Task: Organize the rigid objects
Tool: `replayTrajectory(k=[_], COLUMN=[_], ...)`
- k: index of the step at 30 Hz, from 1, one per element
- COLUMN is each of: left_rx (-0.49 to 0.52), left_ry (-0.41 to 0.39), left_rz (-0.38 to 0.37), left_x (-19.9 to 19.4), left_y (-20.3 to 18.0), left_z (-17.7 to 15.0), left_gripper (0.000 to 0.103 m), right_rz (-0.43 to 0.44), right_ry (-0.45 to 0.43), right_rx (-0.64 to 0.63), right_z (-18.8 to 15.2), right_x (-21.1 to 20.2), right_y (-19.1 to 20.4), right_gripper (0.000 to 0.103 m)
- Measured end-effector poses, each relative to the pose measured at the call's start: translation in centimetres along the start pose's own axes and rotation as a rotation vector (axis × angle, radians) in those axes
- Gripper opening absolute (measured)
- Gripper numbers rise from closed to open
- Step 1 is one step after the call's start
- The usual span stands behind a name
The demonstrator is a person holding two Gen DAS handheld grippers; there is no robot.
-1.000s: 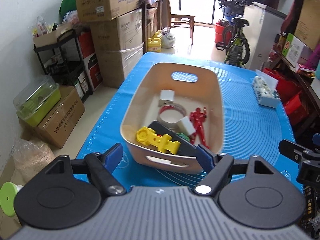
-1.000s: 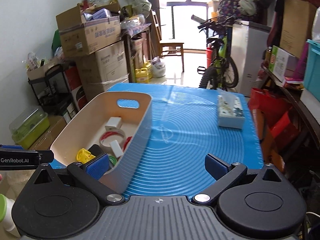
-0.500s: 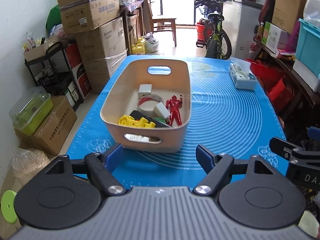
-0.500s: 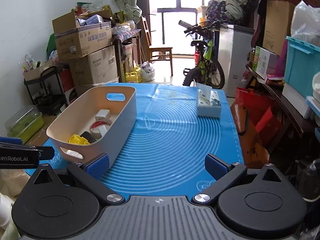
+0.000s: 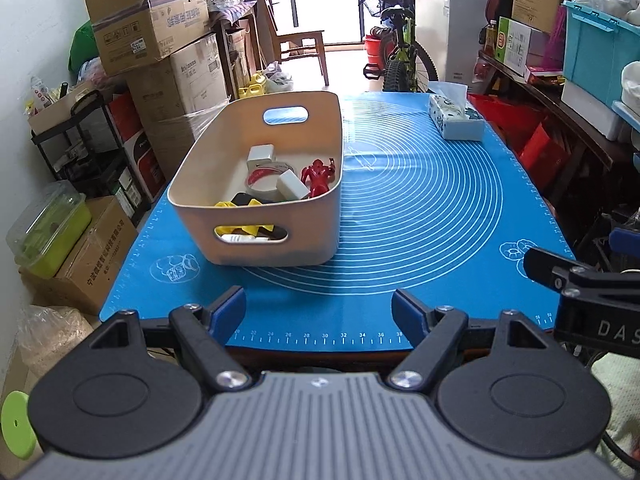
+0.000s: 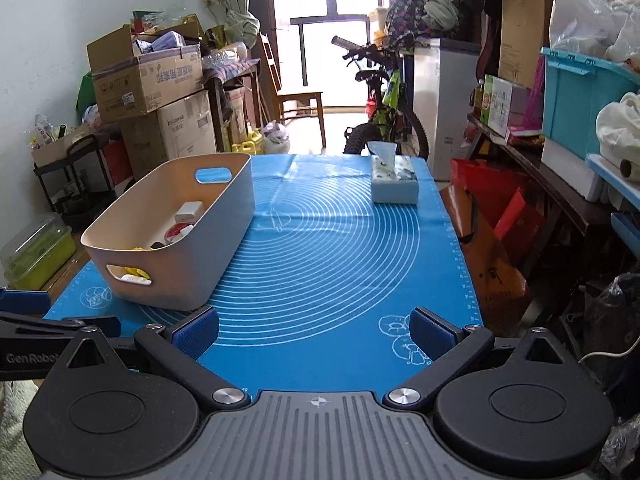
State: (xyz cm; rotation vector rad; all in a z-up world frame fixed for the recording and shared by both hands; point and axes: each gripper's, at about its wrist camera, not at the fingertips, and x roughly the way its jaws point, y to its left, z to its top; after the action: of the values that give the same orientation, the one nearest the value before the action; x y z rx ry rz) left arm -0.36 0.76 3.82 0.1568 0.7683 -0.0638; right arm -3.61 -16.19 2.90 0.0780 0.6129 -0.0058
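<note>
A beige bin [image 5: 320, 216] [image 6: 224, 248] stands on the left half of the blue mat [image 5: 420, 208] [image 6: 340, 264]. It holds a red figure [image 5: 318, 178], a tape roll [image 5: 264, 178], white blocks [image 5: 261, 155], a yellow toy [image 5: 226, 203] and a black item. My left gripper [image 5: 320, 314] is open and empty, at the mat's near edge, in front of the bin. My right gripper [image 6: 314, 330] is open and empty, over the near edge to the bin's right.
A tissue box [image 5: 454, 118] [image 6: 394, 180] lies at the mat's far right. Cardboard boxes [image 5: 160, 64] and a black rack [image 5: 80, 152] stand left of the table. A bicycle [image 6: 384, 120] and shelves with a teal crate [image 6: 580, 92] stand behind and right.
Both grippers have pulled back from the bin toward the near edge of the mat, staying open and empty. The bin and its contents have not moved.
</note>
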Motion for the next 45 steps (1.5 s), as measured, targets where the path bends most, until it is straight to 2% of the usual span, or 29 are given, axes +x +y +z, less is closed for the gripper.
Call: replayTrajectory(k=[11,45], left_rx=[-0.013,-0.039], left_ry=[-0.034,-0.023], left_rz=[0.004,0.004], left_x=[0.6,1.1], left_y=[0.2,0.7], left_z=[-1.2,-1.4], left_gripper=[0.080,0.080], right_rz=[0.005,-0.011], right_ry=[-0.023,-0.046], right_rx=[-0.020,-0.024], right_z=[-0.9,-1.6], right_x=[0.2,0.1], right_y=[0.7,0.9], right_gripper=[0.101,0.101])
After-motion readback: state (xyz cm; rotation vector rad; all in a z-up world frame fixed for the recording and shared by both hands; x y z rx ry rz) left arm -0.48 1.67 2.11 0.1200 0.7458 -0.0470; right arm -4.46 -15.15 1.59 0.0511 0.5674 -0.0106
